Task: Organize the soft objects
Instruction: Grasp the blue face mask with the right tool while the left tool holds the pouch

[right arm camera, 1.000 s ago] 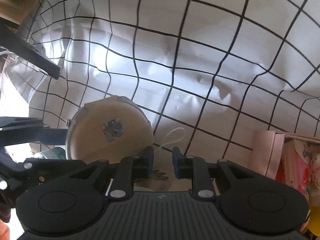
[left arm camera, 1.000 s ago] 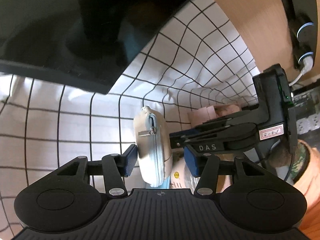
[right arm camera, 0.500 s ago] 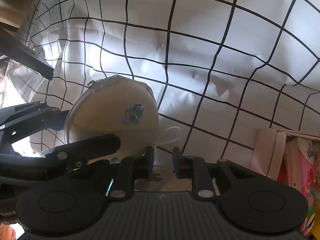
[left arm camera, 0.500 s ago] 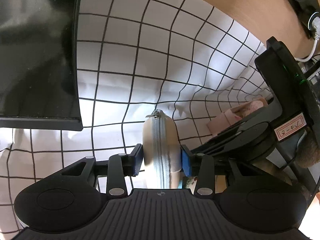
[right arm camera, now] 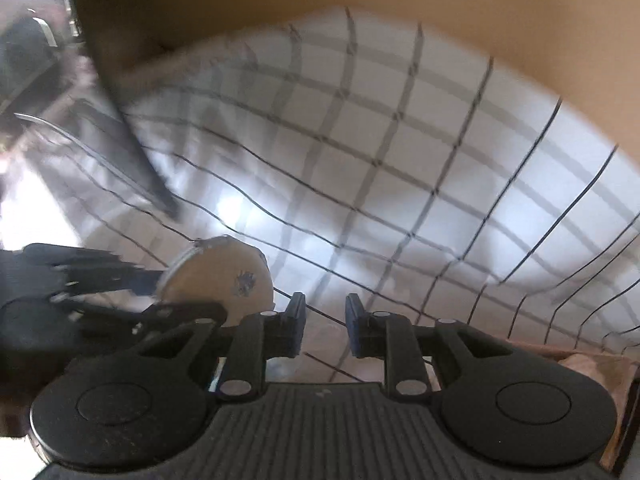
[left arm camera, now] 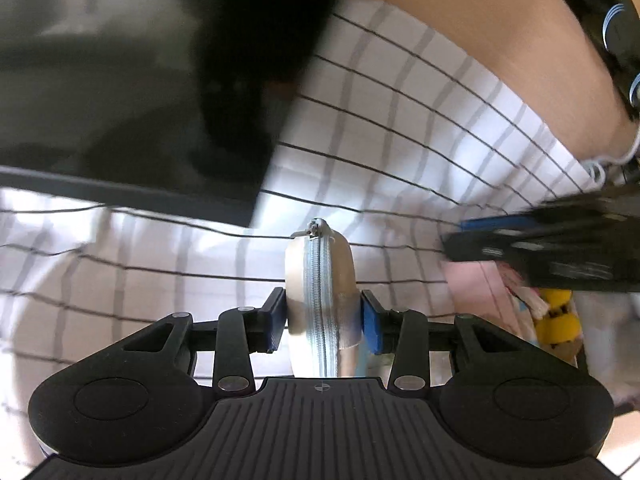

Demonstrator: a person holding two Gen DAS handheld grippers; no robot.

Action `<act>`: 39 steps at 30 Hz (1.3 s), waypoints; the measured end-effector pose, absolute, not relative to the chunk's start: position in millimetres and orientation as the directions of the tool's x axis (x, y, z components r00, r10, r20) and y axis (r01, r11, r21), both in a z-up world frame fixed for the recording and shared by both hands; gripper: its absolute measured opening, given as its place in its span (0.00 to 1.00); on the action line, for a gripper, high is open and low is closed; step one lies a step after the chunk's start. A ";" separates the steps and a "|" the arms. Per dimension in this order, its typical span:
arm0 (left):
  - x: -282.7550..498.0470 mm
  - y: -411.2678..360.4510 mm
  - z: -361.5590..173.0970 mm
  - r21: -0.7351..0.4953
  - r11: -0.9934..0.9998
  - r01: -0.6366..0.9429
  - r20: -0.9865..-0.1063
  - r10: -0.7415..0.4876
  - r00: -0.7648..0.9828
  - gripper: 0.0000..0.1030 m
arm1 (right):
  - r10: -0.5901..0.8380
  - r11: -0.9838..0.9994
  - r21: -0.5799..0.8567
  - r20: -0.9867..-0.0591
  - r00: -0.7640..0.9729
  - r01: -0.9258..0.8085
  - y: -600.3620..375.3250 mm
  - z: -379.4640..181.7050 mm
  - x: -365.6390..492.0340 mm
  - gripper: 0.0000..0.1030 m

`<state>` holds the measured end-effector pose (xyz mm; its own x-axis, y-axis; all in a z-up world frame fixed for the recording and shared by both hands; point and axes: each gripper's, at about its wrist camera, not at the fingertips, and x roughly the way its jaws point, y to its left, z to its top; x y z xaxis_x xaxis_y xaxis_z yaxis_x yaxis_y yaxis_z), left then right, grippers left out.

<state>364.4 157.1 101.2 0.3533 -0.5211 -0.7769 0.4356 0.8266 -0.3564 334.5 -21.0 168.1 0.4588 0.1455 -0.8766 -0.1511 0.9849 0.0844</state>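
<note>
Standing zipper-up between the left tongs (left arm camera: 323,314): round pouch (left arm camera: 320,280) (pads pressing both sides).

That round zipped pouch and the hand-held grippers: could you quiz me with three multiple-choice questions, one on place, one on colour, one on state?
1. Where is the round zipped pouch?
A. between the left hand-held gripper's pads
B. flat on the cloth
C. in the right gripper

2. The checked cloth is:
A. red with dots
B. white with dark lines
C. plain green

3. The right hand-held gripper is:
A. gripping the pouch
B. gripping a book
C. empty

Answers:
1 A, both blue pads press its sides.
2 B, a dark grid on white.
3 C, only cloth shows between its opening jaws.
</note>
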 end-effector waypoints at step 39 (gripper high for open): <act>320.1 255.9 136.4 -0.480 0.803 0.354 -0.619 -0.596 0.511 0.41 | 0.129 0.976 -0.006 -0.792 0.597 -0.218 97.1 36.9 221.4 0.28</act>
<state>320.1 255.9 136.4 0.5115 -0.5959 -0.6191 0.3537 0.8026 -0.4803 221.4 97.1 36.9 0.5971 0.1286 -0.7918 -0.2182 0.9759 -0.0061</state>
